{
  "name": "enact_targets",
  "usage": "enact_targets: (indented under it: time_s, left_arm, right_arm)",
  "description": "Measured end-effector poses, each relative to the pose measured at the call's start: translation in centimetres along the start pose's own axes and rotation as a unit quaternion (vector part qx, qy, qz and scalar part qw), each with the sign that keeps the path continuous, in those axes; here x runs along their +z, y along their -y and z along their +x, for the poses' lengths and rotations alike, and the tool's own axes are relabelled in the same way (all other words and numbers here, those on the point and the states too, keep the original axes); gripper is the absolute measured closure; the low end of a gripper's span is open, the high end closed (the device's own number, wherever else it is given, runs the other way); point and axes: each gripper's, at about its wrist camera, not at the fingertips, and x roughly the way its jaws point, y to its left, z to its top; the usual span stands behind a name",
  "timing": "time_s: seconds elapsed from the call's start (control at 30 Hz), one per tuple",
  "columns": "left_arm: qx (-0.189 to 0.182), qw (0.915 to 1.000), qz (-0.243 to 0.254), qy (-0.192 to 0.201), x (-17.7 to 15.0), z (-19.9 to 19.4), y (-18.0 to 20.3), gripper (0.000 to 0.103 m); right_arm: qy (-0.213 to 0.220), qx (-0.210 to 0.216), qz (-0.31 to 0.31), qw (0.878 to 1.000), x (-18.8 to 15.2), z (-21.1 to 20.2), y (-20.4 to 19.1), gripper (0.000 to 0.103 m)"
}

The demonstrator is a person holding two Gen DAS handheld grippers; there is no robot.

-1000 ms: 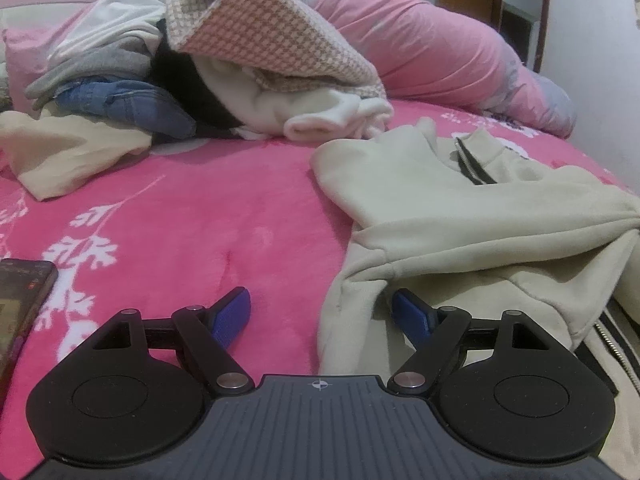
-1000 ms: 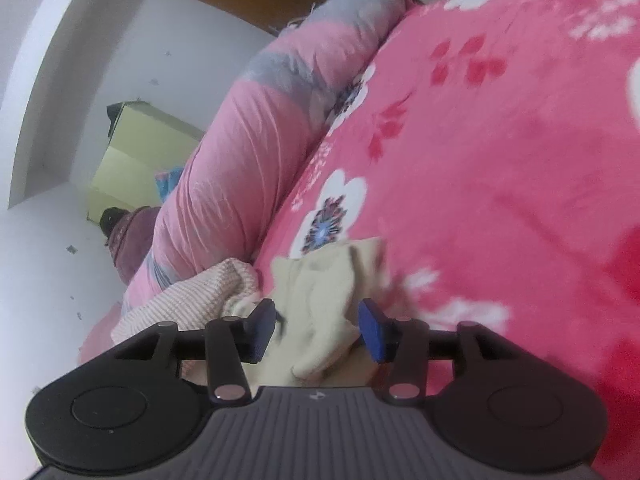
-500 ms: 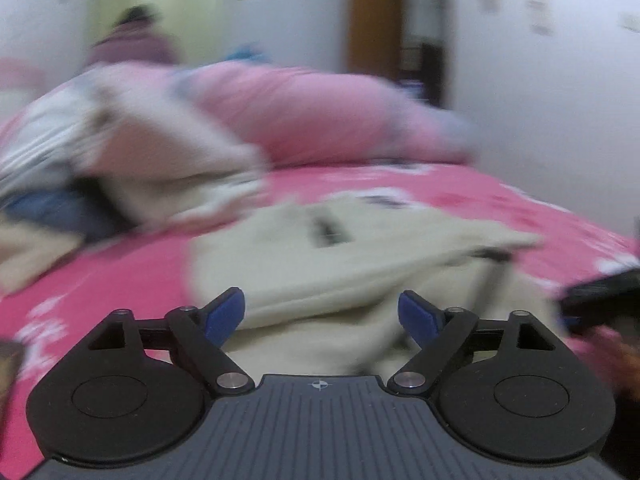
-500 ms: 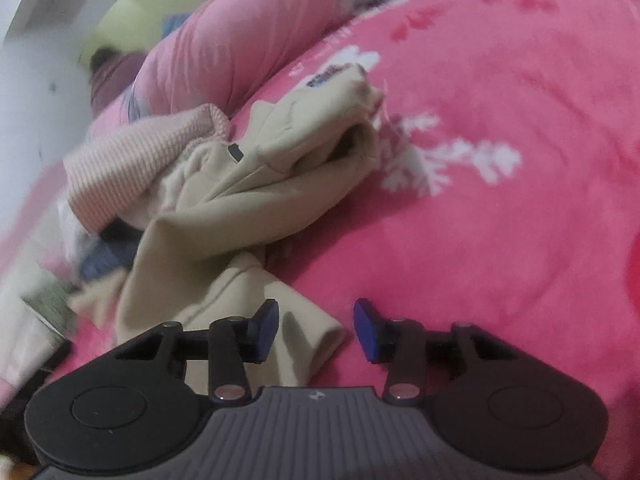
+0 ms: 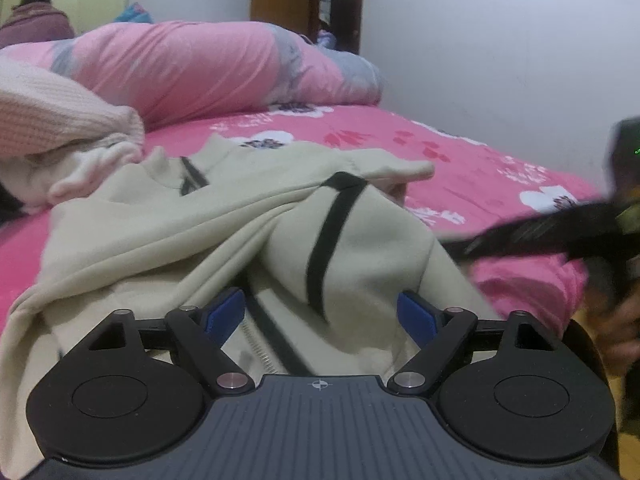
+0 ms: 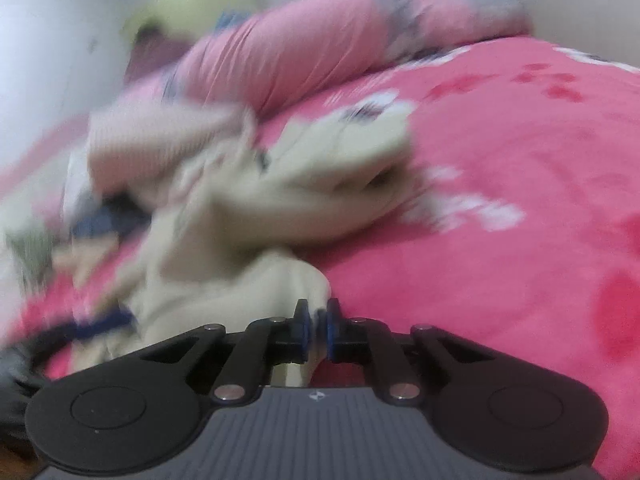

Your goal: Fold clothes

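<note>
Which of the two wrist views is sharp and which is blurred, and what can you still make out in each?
Left wrist view: mostly sharp; the cream jacket with its black trim reads clearly between the open left gripper, only the dark shape at the right edge is smeared. Right wrist view: heavy motion blur over the clothes and bedding, yet the right gripper shows shut on cream cloth.

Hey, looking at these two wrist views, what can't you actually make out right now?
- Right wrist view: clothes pile smeared by motion blur.
- Left wrist view: right gripper is a dark streak; its fingers unreadable.
- Cream jacket: lower hem hidden behind left gripper.
- Right gripper: pinched cream fabric's part unclear.
</note>
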Motion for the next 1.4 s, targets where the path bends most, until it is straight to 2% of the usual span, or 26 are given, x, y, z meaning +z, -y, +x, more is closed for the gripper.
enact_targets:
  time_s: [0.1,0.2,0.33,0.4,0.47,0.5,0.57,0.63,0.73,0.77,0.83,0.87,1.03,1.1,1.23,1.3,1.4]
  left_arm:
    - [-0.019,0.9992,0.034,0.01,0.4,0.3,1.8,0.02]
    - [-0.057,0.9963,0.065,0.002,-0.1,1.0,3.9,0.02]
    - [-0.067,0.9919,0.102,-0.036,-1.9,2.7,6.1,0.019]
    - [-0.073,0.9914,0.098,-0.047,-2.3,3.0,6.1,0.019]
    - [-0.081,0.9917,0.086,-0.051,-2.3,3.1,5.6,0.019]
    - [-0.083,0.9918,0.081,-0.053,-2.3,3.1,5.4,0.019]
    - [-0.08,0.9924,0.078,-0.051,-2.1,2.9,5.0,0.019]
    - [-0.077,0.9929,0.08,-0.042,-1.9,2.3,4.8,0.019]
    - [-0.082,0.9935,0.075,-0.027,-1.5,1.5,3.9,0.019]
    - [-0.083,0.9937,0.073,-0.021,-1.4,1.3,3.7,0.019]
    - [-0.079,0.9942,0.072,-0.012,-1.1,1.2,3.3,0.019]
    - [-0.077,0.9945,0.072,-0.009,-1.0,1.3,3.1,0.019]
    - [-0.067,0.9954,0.066,-0.018,-0.9,2.5,2.0,0.019]
    - [-0.071,0.9953,0.063,-0.022,-1.1,2.8,1.6,0.019]
    - [-0.076,0.9953,0.053,-0.027,-1.4,3.7,0.8,0.019]
    - [-0.073,0.9958,0.051,-0.018,-1.0,3.8,0.6,0.019]
    - [-0.067,0.9963,0.054,0.008,-0.1,3.7,0.3,0.019]
  right_arm:
    - [0.057,-0.001,0.046,0.997,0.3,-6.7,1.8,0.095]
    - [0.072,-0.005,0.091,0.993,-1.4,-11.8,3.2,0.096]
    - [0.037,-0.048,0.146,0.988,-5.7,-12.0,5.3,0.098]
    - [0.026,-0.058,0.183,0.981,-7.2,-11.5,6.6,0.098]
    - [0.026,-0.054,0.201,0.978,-7.4,-11.9,7.3,0.097]
    - [0.021,-0.052,0.196,0.979,-7.0,-12.1,7.4,0.094]
    - [0.021,-0.065,0.173,0.983,-6.0,-13.0,7.7,0.081]
    - [0.04,-0.082,0.147,0.985,-4.4,-14.2,7.9,0.062]
    - [0.082,-0.059,0.139,0.985,-0.8,-15.3,8.5,0.057]
    - [0.085,-0.032,0.141,0.986,0.4,-14.5,8.6,0.053]
    - [0.081,0.032,0.146,0.985,3.2,-11.8,8.9,0.033]
    - [0.072,0.056,0.152,0.984,4.4,-9.8,9.1,0.03]
    - [0.007,0.134,0.204,0.97,9.7,2.0,11.7,0.028]
    - [-0.025,0.138,0.228,0.963,11.4,6.9,13.3,0.028]
    - [-0.089,0.087,0.221,0.967,12.9,14.6,14.3,0.033]
    - [-0.1,0.09,0.196,0.971,13.3,16.5,13.1,0.033]
    - [-0.104,0.108,0.162,0.975,13.4,16.9,10.9,0.035]
